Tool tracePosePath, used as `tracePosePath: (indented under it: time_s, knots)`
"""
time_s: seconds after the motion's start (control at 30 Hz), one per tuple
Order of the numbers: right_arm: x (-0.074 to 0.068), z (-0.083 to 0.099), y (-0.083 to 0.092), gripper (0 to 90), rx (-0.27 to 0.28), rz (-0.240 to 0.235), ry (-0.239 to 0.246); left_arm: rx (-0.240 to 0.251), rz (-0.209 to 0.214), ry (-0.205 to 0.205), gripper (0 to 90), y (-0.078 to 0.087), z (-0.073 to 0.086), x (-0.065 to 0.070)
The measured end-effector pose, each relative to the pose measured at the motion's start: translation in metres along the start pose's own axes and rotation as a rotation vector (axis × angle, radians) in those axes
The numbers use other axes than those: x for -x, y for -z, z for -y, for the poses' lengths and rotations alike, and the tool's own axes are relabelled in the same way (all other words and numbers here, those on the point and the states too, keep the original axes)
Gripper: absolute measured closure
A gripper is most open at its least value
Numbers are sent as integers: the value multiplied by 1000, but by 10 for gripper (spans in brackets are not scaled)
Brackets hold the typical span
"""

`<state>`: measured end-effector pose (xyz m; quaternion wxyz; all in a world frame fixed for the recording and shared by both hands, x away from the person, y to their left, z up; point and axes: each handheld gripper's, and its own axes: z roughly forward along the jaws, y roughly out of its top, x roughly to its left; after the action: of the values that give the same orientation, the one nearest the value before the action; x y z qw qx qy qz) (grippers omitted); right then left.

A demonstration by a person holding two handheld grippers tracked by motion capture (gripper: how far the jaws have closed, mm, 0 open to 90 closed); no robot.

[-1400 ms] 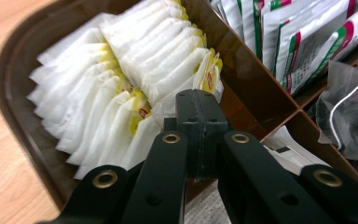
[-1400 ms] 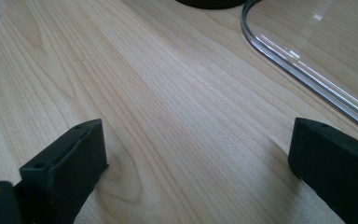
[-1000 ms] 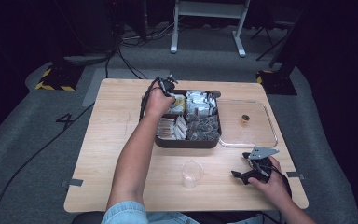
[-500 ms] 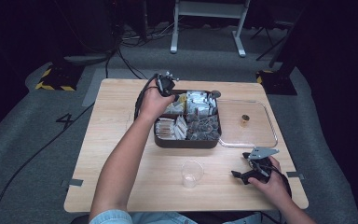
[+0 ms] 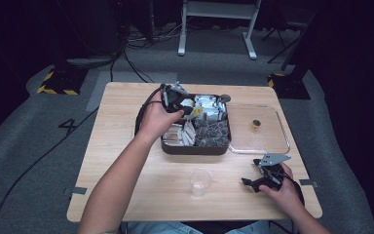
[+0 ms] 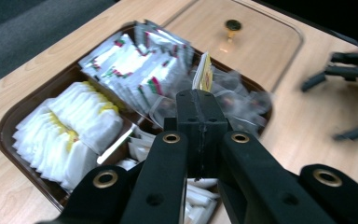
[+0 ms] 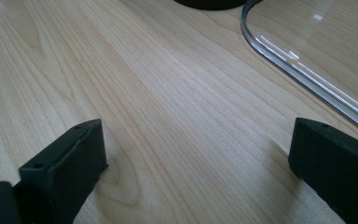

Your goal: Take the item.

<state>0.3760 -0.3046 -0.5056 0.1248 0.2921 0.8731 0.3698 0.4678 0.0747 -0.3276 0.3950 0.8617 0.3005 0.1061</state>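
My left gripper (image 6: 200, 100) pinched a small yellow packet (image 6: 204, 72) above the brown tray (image 5: 195, 147) of packets mid-table, while my right gripper (image 5: 262, 176) rested wide open near the table's right front corner.

Light wooden table (image 5: 121, 146) at frame centre, on grey carpet. Directly on it: dark compartmented tray (image 5: 195, 147) upper centre; clear lid (image 5: 272, 146) touching the tray's right edge; clear plastic cup (image 5: 200, 181) lower centre, apart from both.
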Motion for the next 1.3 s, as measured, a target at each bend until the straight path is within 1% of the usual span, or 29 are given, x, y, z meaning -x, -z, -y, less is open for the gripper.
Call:
tracePosePath:
  time_s: [0.07, 0.17, 0.27, 0.33, 0.43, 0.53, 0.67, 0.73, 0.9, 1.0, 1.13, 1.23, 1.3]
  knots:
    - [0, 0, 0, 41, 0, 0, 0, -1, 12, -14, 900, 5, 2, 7]
    - [0, 0, 0, 40, 0, 0, 0, 5, 27, -44, 900, 14, 7, 22]
    - [0, 0, 0, 41, 0, 0, 0, 33, 40, -64, 900, 23, 12, 35]
    - [0, 0, 0, 40, 0, 0, 0, 47, 51, -69, 900, 29, 15, 41]
    - [0, 0, 0, 40, 0, -2, 3, 60, 60, -83, 900, 33, 21, 51]
    - [1, -1, -1, 36, -2, -4, 5, 67, 75, -94, 900, 34, 27, 59]
    - [1, -2, -2, 36, -2, -4, 6, 68, 100, -124, 900, 34, 34, 69]
    - [1, -2, -2, 36, -2, -4, 6, 70, 113, -133, 900, 35, 38, 74]
    - [1, -2, -2, 36, -1, -4, 6, 100, 133, -148, 900, 38, 48, 87]
    - [1, -2, -2, 36, -1, -4, 6, 103, 153, -161, 900, 37, 54, 95]
    - [0, -2, -2, 36, -1, -3, 5, 102, 179, -169, 900, 33, 63, 105]
    - [0, -2, -2, 36, -1, -3, 5, 123, 186, -168, 900, 29, 71, 113]
    - [0, -2, -2, 36, -1, -3, 5, 125, 187, -165, 900, 26, 75, 117]
